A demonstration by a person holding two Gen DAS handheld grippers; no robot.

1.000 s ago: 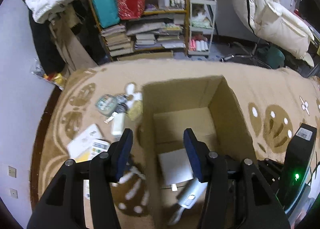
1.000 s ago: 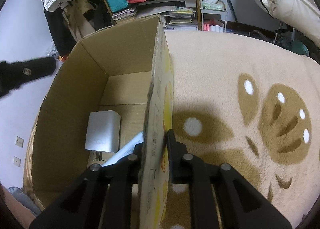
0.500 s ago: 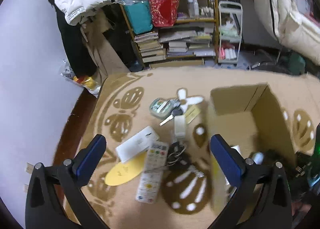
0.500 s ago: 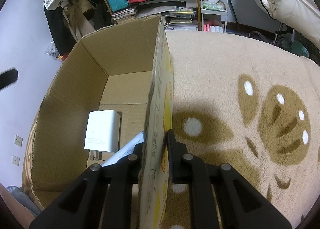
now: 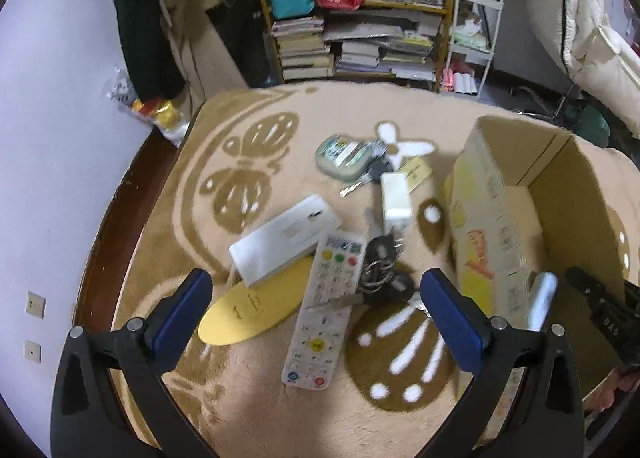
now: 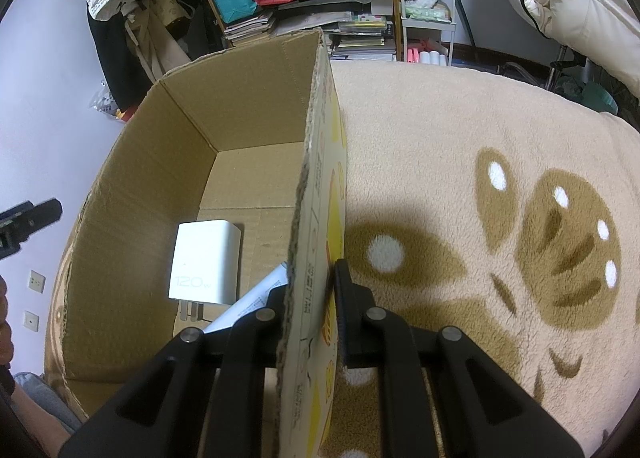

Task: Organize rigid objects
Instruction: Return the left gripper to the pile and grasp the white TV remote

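Cardboard walls of the open box (image 6: 168, 186) are plain brown and corrugated inside, while the outer face carries yellow print and small black lettering too blurred to read. The box stands on a plush beige blanket (image 6: 460, 146) patterned with brown butterfly and white dot shapes. The right gripper (image 6: 312, 290) pinches the box's right-hand wall, one finger inside and one outside, jaws closed tight on the cardboard edge. On the box floor lies a white, rounded rectangular charger (image 6: 206, 262) marked "120w" in pale letters, its metal prongs pointing toward the near wall; a white tube or packet (image 6: 256, 302) lies tilted just beside it, partly hidden by the gripper.

The left gripper (image 5: 316, 310) hovers over the blanket with its blue-padded jaws spread wide and holding nothing. Between them lies a long white remote control (image 5: 324, 310) with coloured round buttons. A white glossy rectangular box (image 5: 286, 238) rests against its far end, overlapping a flat yellow oval card (image 5: 248, 310). A bunch of keys (image 5: 380, 270) on metal rings touches the remote's right side. Farther off sit a white adapter block (image 5: 395, 198), a pale green rounded case (image 5: 342, 156) with a printed label, and a single key (image 5: 360, 182). All lie left of the box.
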